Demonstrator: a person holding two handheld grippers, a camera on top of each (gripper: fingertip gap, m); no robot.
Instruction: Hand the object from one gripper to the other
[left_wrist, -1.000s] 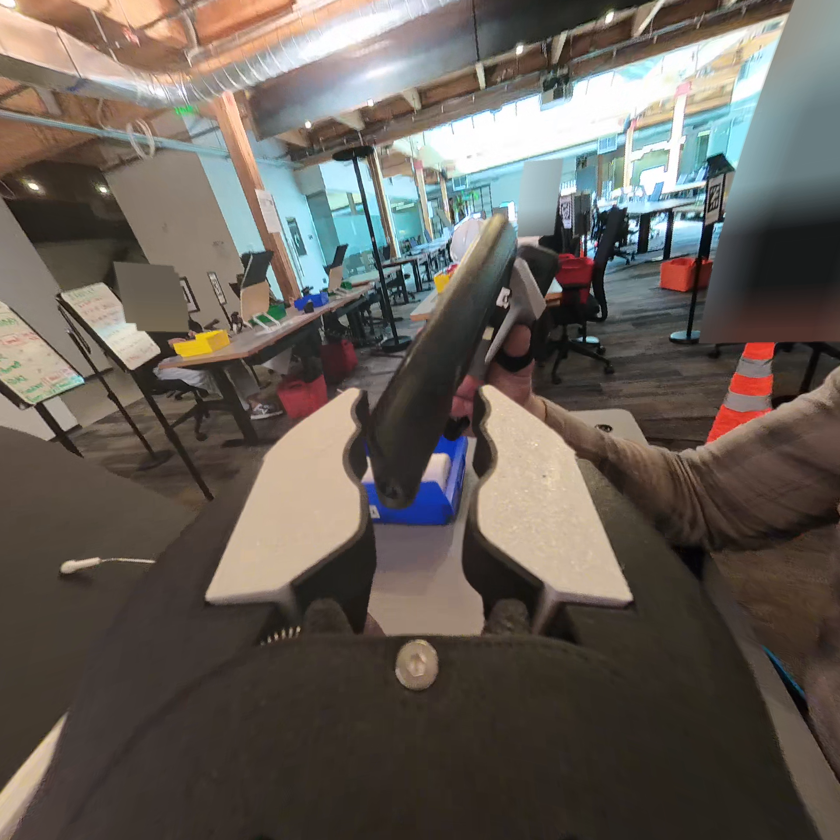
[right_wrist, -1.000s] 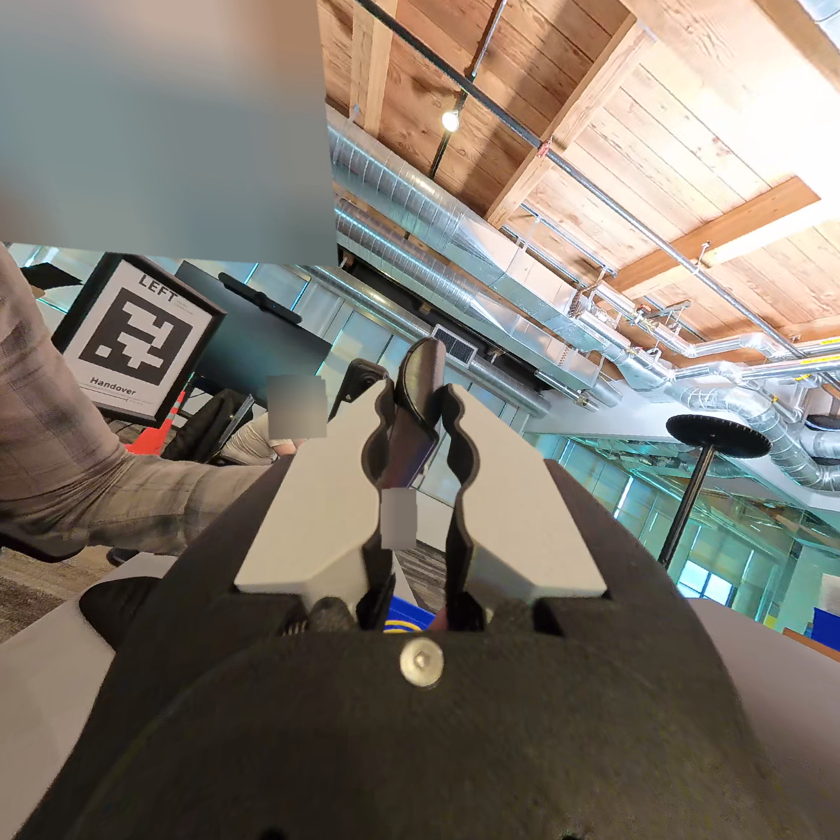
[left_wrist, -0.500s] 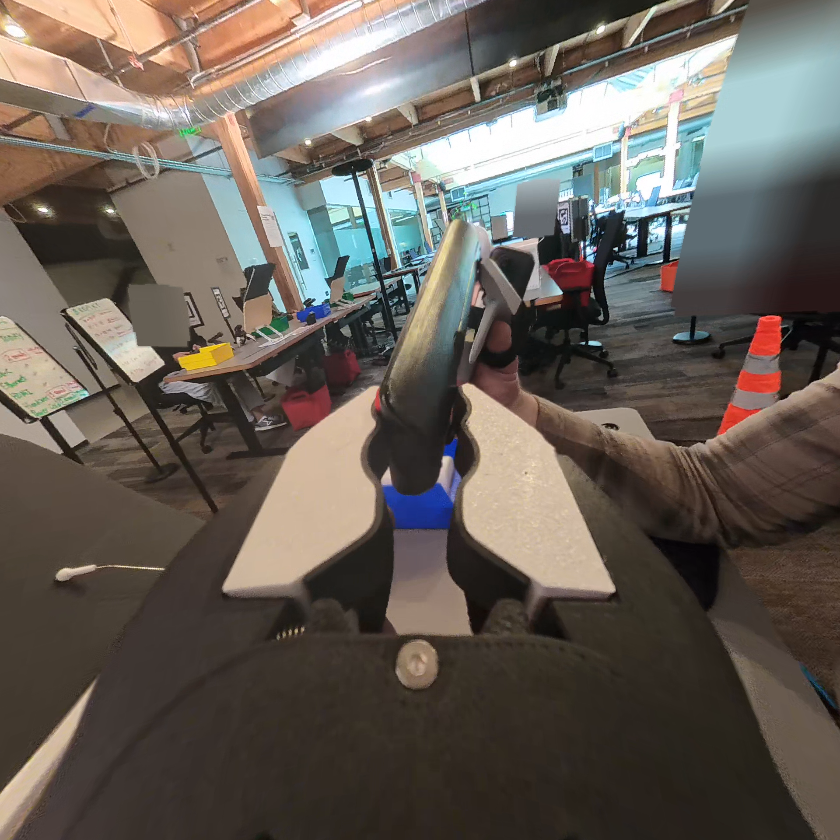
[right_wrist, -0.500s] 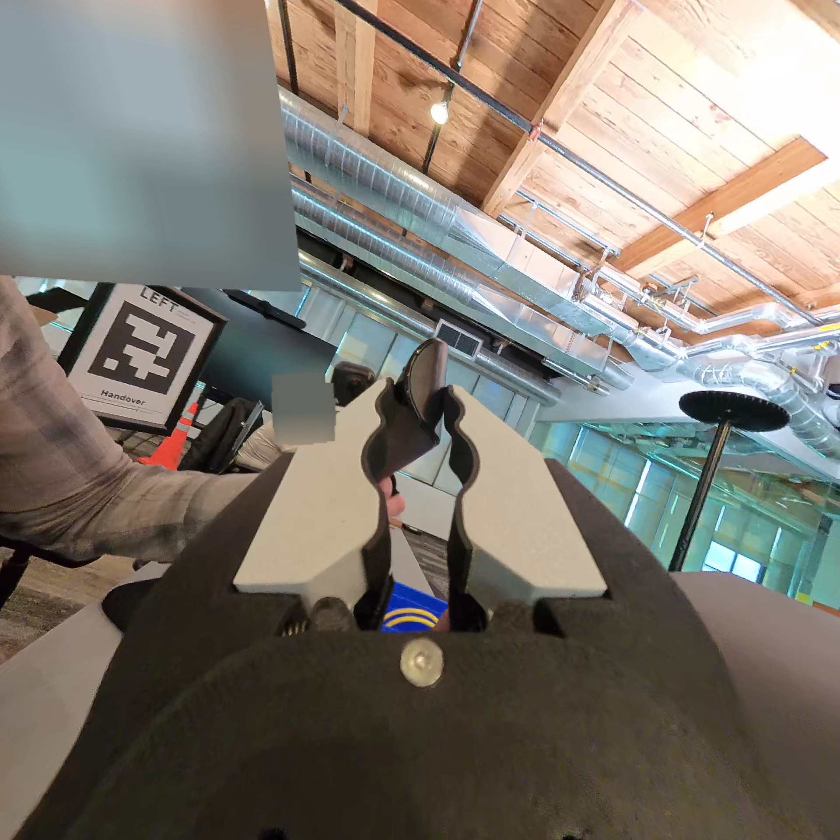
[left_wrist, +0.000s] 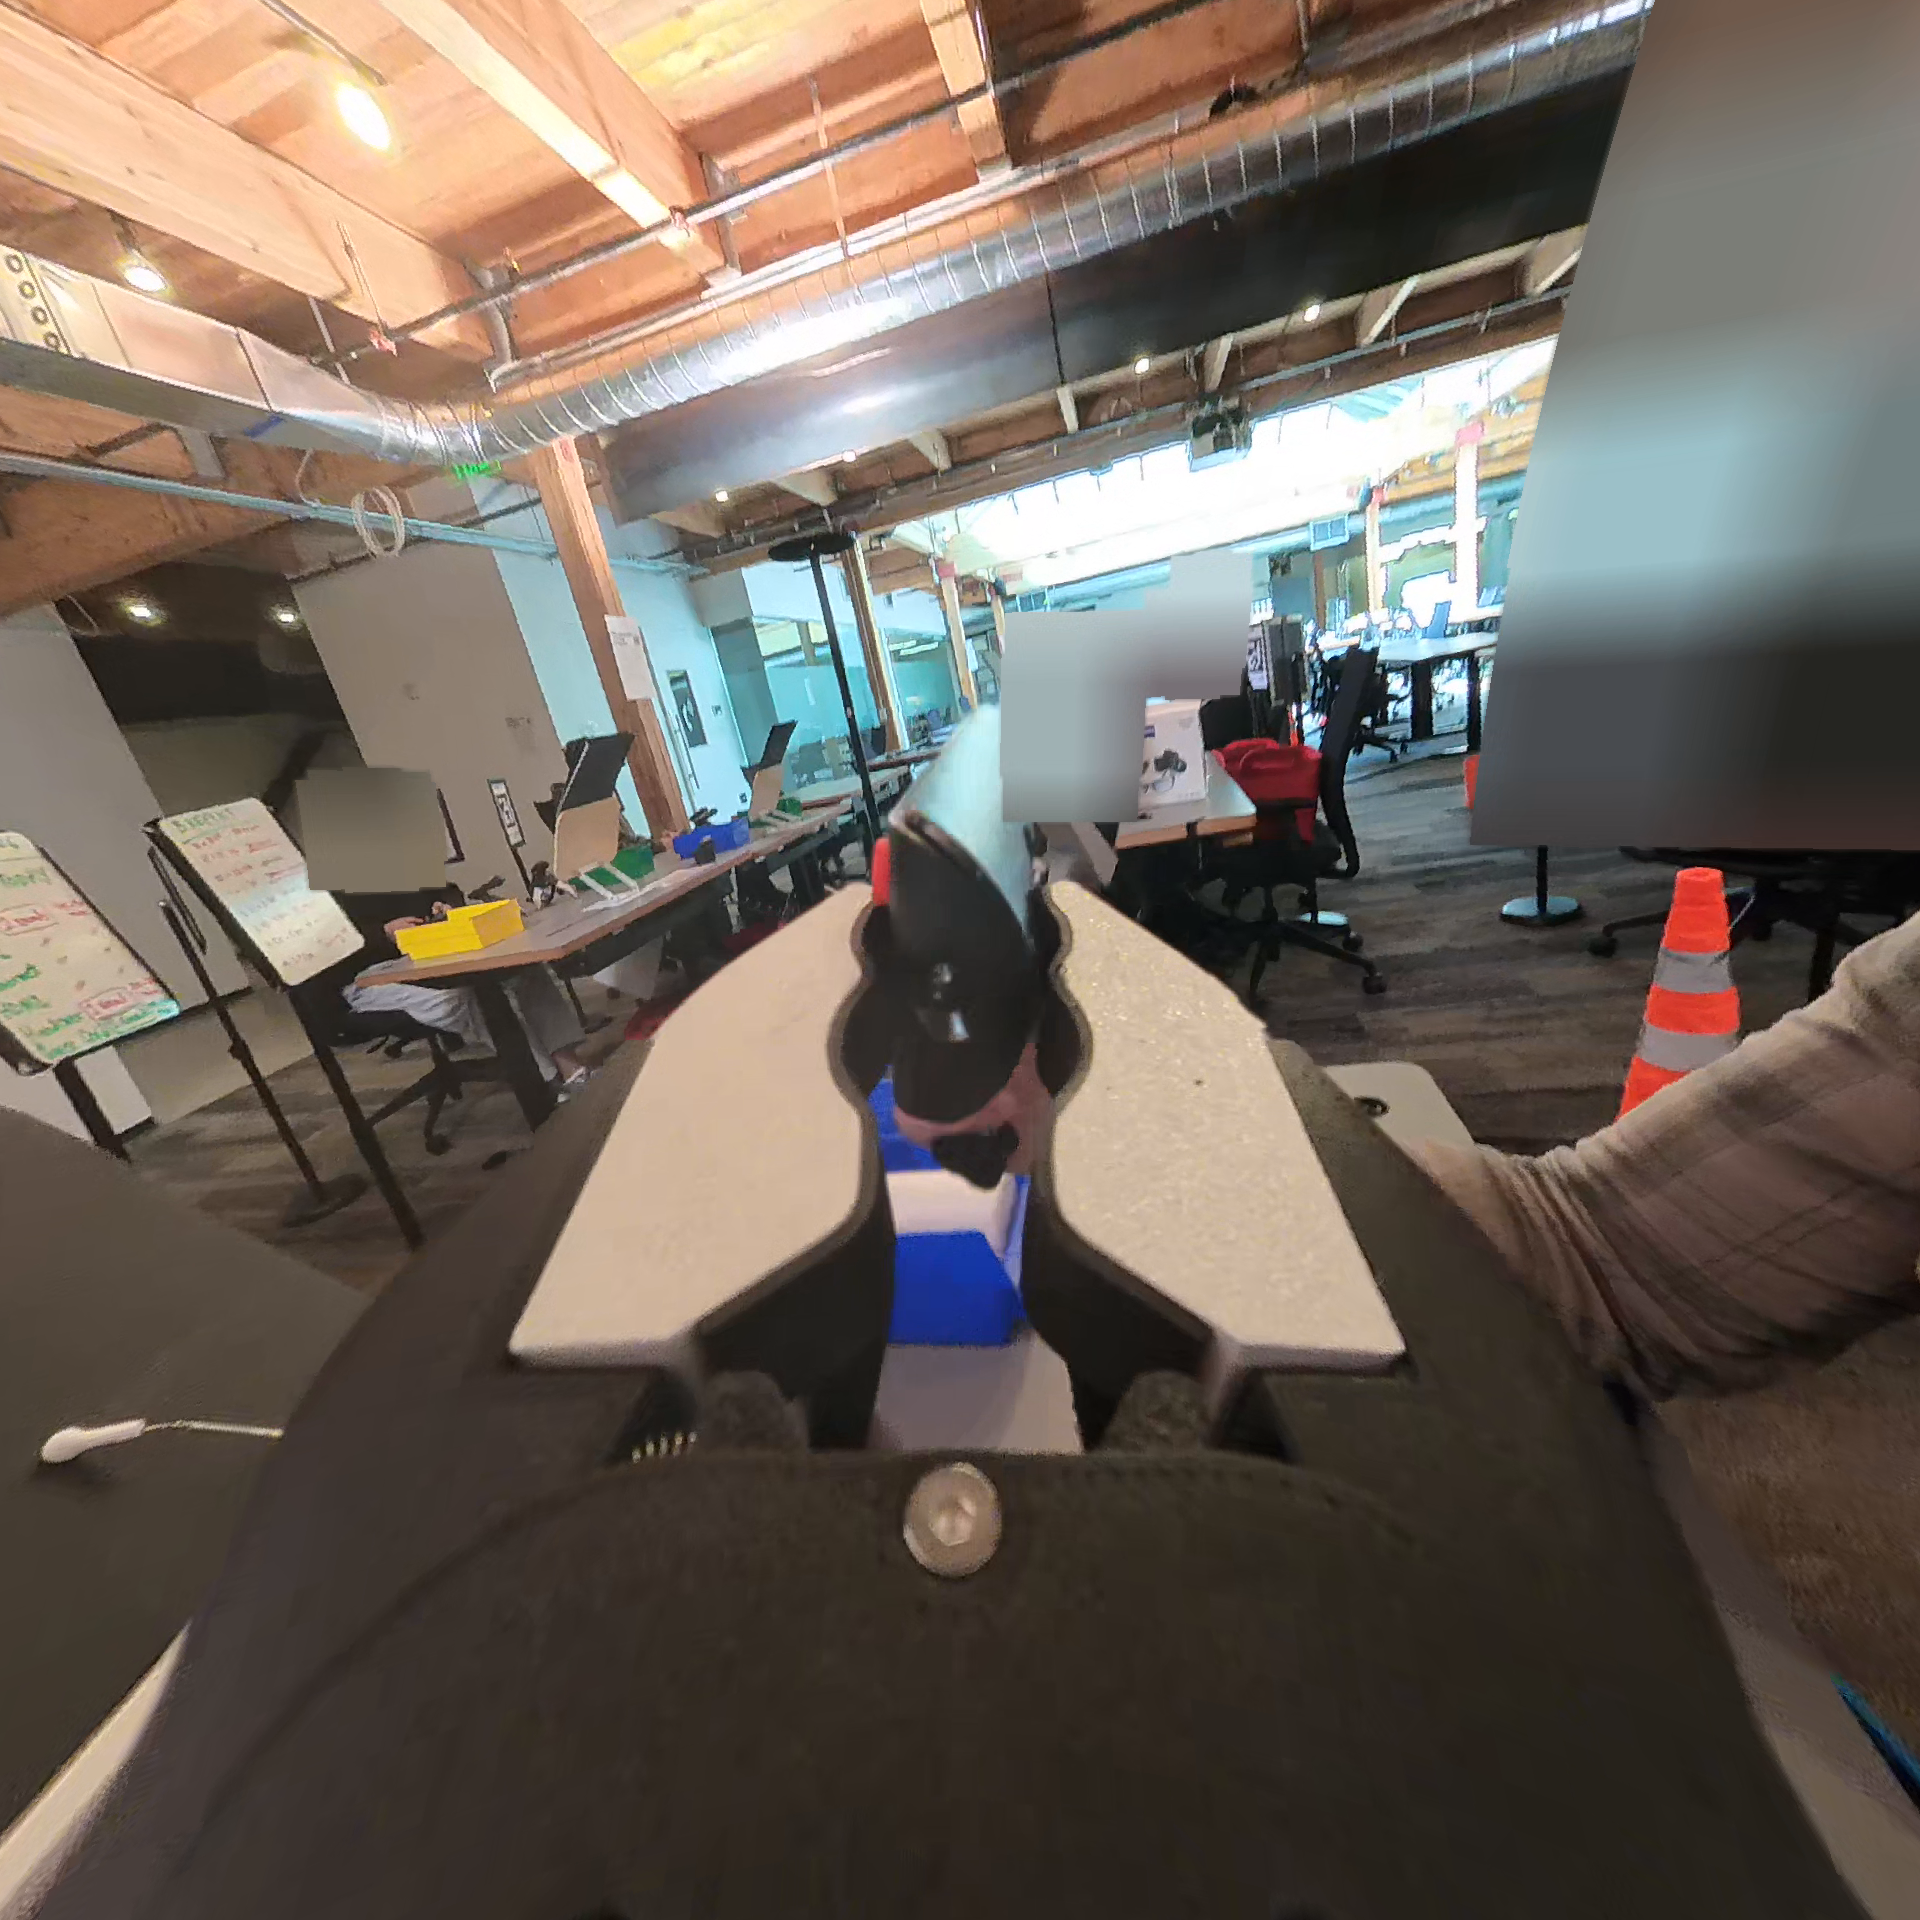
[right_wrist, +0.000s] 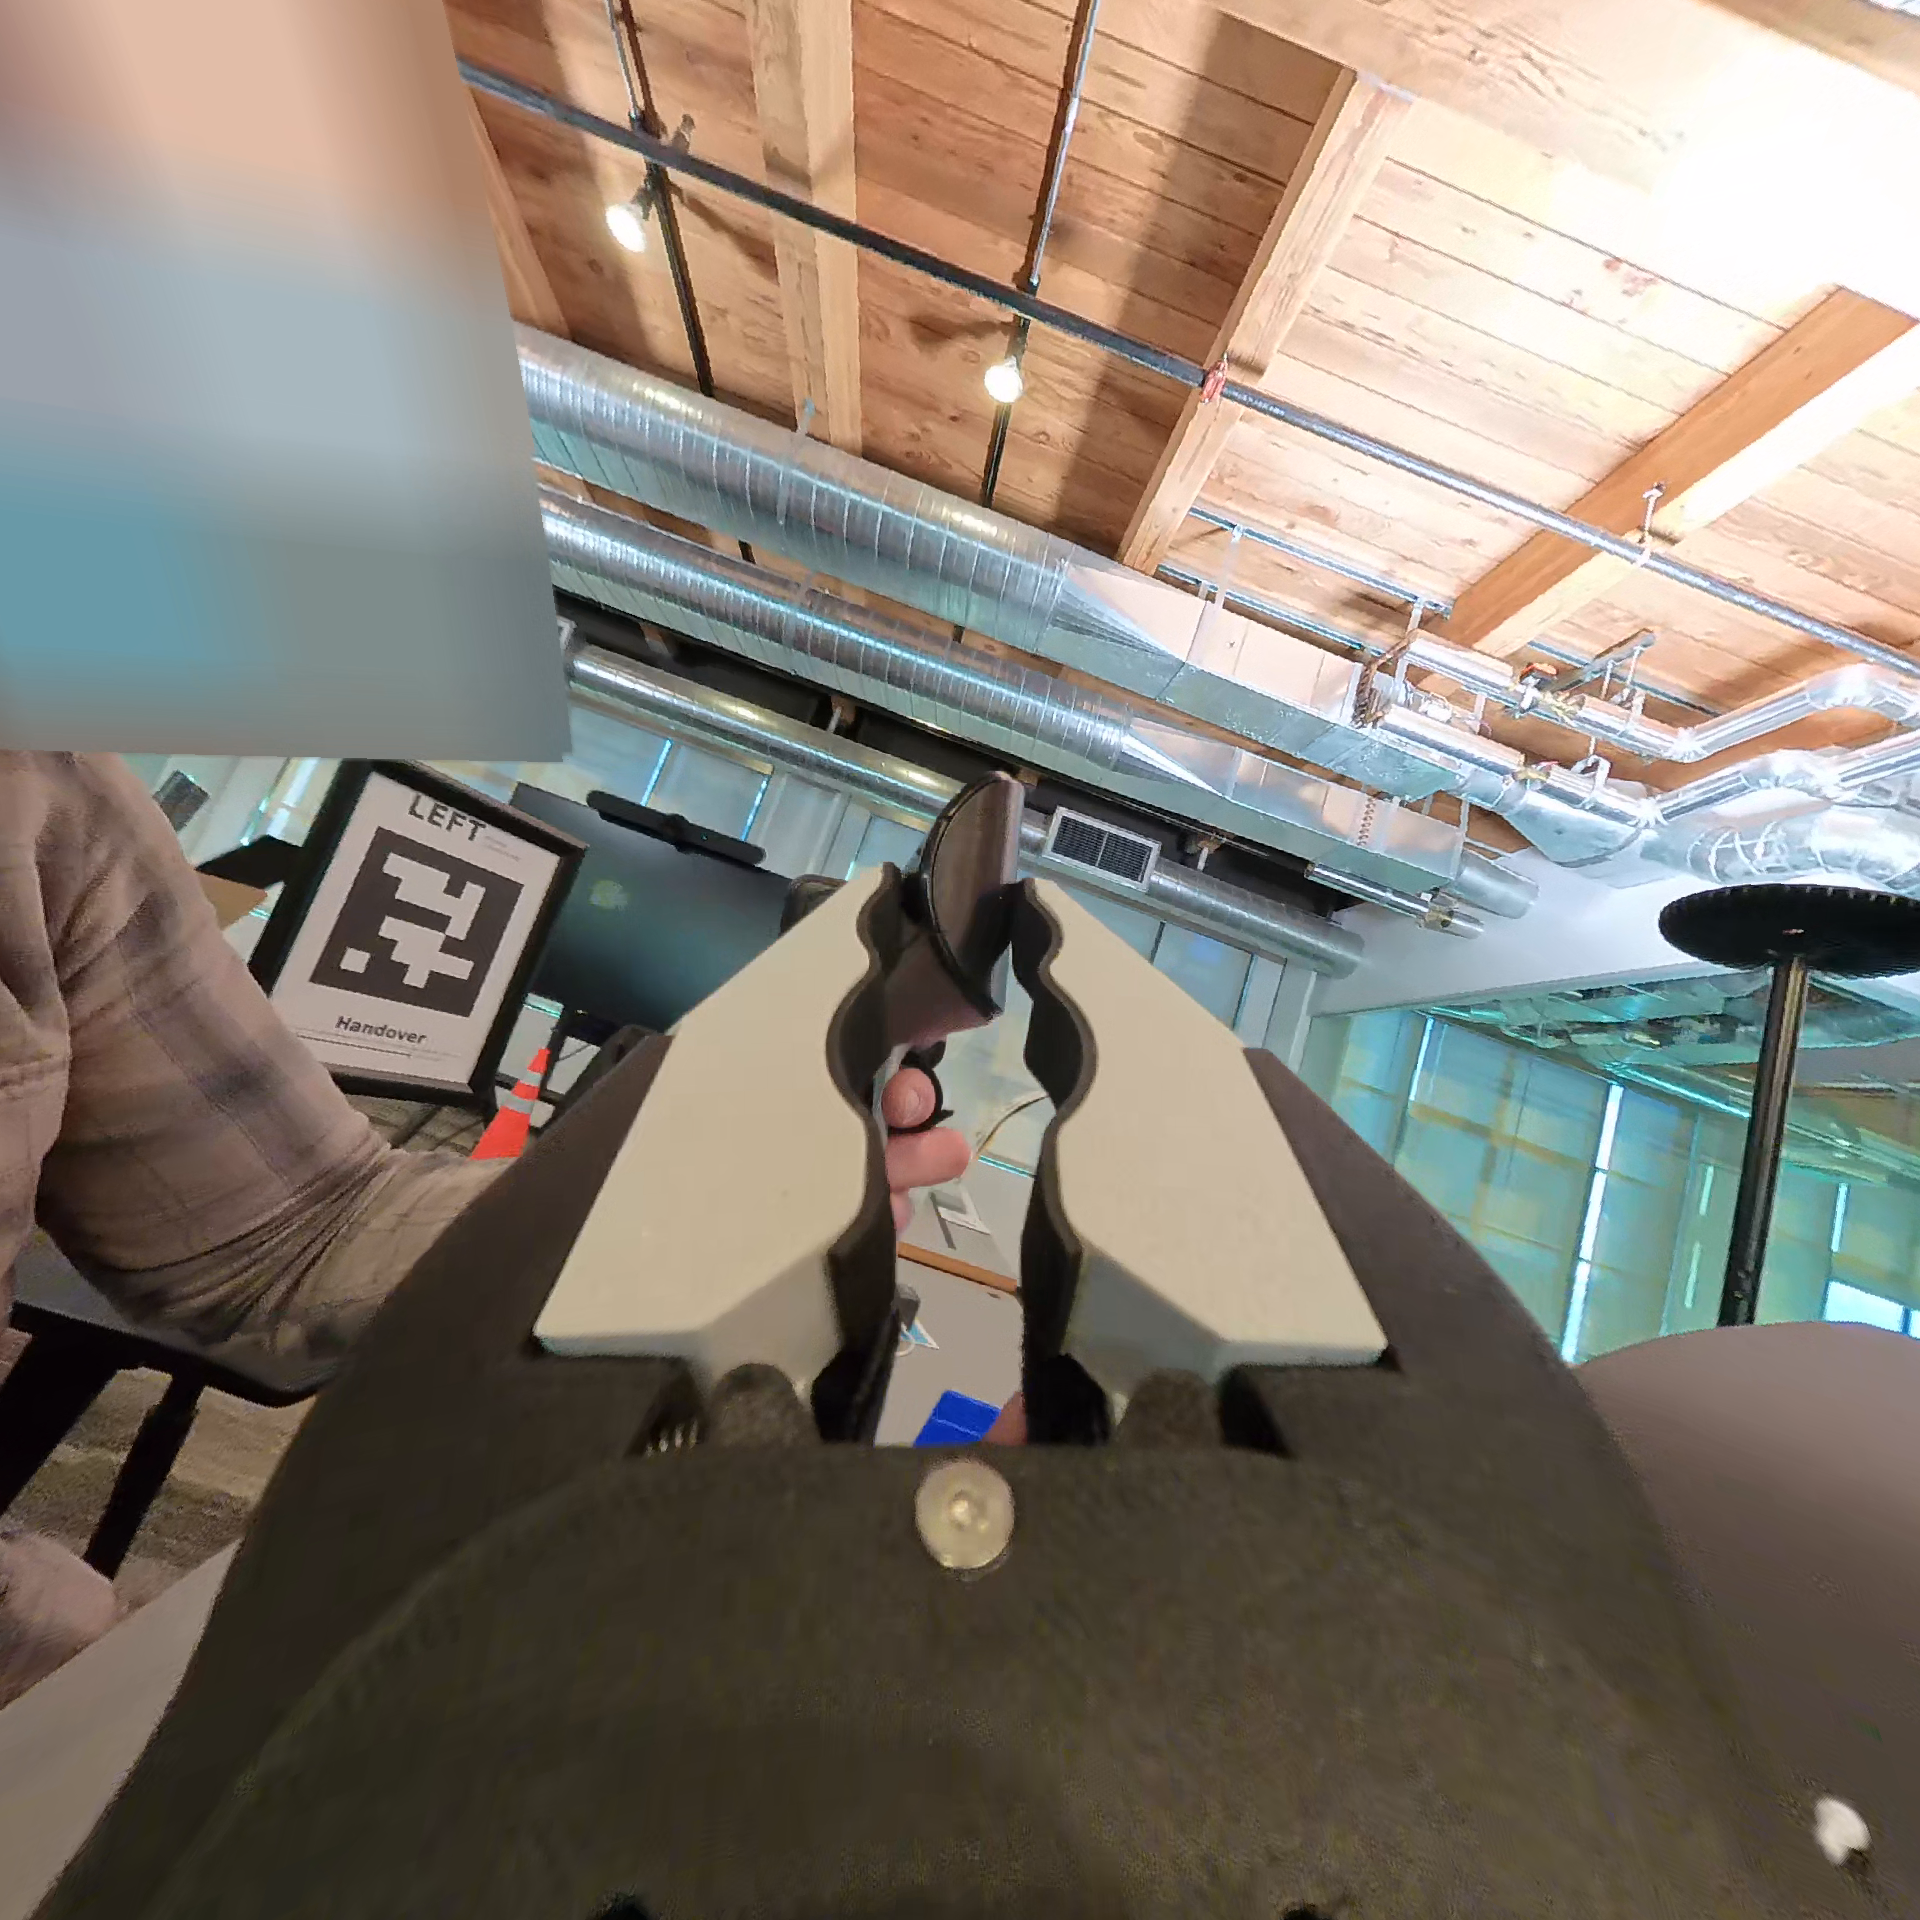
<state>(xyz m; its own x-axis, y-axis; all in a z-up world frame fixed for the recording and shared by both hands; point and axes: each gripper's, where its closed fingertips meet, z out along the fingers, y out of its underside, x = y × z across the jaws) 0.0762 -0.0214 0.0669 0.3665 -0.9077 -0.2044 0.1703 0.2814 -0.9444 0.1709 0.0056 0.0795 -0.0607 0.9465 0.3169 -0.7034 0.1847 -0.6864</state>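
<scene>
Open-plan office behind us, wood ceiling overhead. We're holding the black object (left_wrist: 951, 987) up in mid-air with both grippers: left gripper (left_wrist: 951, 997) fingers clamping one end, right gripper (right_wrist: 961, 935) fingers pinching the other. Handover looks midway; one side is yet to release.

Your left gripper (left_wrist: 951, 997) clamps the black object (left_wrist: 951, 977) between its grey fingers (left_wrist: 727, 1132). Below them sits a blue bin (left_wrist: 948, 1288) on the white table (left_wrist: 977, 1397). An orange cone (left_wrist: 1688, 987) stands at right, behind your plaid sleeve (left_wrist: 1704, 1205).
</scene>
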